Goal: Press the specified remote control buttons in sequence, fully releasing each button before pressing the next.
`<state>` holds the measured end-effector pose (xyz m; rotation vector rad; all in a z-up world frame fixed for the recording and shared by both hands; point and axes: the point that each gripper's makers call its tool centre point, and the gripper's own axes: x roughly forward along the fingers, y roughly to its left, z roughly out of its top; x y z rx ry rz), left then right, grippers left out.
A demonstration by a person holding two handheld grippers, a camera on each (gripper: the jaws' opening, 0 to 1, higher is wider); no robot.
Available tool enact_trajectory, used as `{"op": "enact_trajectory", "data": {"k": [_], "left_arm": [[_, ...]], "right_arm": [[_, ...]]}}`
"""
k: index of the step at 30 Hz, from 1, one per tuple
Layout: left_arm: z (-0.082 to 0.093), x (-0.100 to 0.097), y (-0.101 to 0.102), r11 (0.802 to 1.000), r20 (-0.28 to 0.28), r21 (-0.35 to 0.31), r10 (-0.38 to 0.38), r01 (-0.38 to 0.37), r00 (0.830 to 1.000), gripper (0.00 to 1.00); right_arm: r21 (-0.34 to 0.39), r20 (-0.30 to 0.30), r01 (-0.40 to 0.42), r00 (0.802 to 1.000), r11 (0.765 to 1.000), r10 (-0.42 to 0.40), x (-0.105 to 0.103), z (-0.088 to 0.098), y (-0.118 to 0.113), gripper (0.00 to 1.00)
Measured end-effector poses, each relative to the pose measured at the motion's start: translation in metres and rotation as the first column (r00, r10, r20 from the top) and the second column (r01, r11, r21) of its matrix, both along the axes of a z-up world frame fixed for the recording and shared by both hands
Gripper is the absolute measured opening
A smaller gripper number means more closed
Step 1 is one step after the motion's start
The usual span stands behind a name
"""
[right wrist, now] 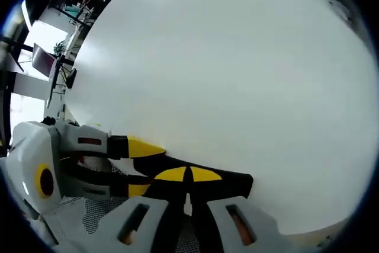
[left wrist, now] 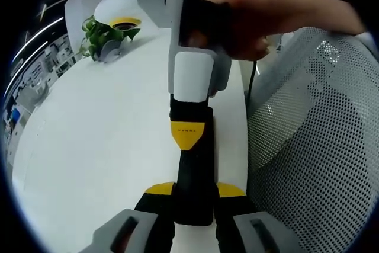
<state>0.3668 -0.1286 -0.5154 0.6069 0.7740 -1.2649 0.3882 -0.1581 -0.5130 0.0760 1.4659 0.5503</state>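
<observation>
A long black remote control [left wrist: 193,167] lies along the white table's [left wrist: 100,146] right edge. My left gripper [left wrist: 194,191] is shut on its near end, one yellow tip on each side. My right gripper [left wrist: 186,135], held by a hand [left wrist: 266,16], comes down from above with its jaws shut. Its joined yellow tips rest on the remote's upper face. In the right gripper view my right gripper [right wrist: 189,174] shows both yellow tips together on the remote [right wrist: 234,181]. My left gripper [right wrist: 142,169] reaches in from the left and clamps it. The buttons are hidden.
A grey mesh chair [left wrist: 314,146] stands close beside the table's right edge. A green plant in a grey pot [left wrist: 103,37] and a white device with a yellow ring [left wrist: 124,23] sit at the far end. A black cable [left wrist: 252,78] hangs off the edge.
</observation>
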Motion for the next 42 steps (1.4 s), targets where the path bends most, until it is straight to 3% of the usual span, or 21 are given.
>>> {"op": "enact_trajectory", "data": {"k": [7, 13, 28, 39, 42], "left_arm": [[-0.0002, 0.0006, -0.0003, 1.0, -0.012, 0.002, 0.017, -0.017, 1.0, 0.24], [-0.0002, 0.0011, 0.0001, 1.0, -0.016, 0.002, 0.018, -0.018, 1.0, 0.24], [-0.0008, 0.0013, -0.0007, 1.0, 0.001, 0.006, 0.008, -0.008, 1.0, 0.24], [-0.0007, 0.0011, -0.001, 1.0, 0.006, 0.001, 0.005, -0.005, 1.0, 0.24], [-0.0005, 0.0008, -0.001, 1.0, 0.005, 0.001, 0.006, -0.006, 1.0, 0.24]], "right_arm": [[0.001, 0.016, 0.015, 1.0, 1.0, -0.015, 0.0026, -0.0025, 0.0001, 0.0], [-0.04, 0.022, -0.007, 1.0, 0.999, 0.008, 0.0051, -0.0036, 0.001, 0.0], [0.036, -0.004, 0.038, 0.999, 0.999, -0.038, 0.003, -0.0013, -0.0013, 0.0], [0.02, -0.008, 0.014, 1.0, 1.0, -0.013, 0.0018, -0.0007, -0.002, 0.0], [0.024, -0.035, 0.019, 0.999, 1.0, -0.018, -0.0012, -0.0007, -0.0018, 0.0]]}}
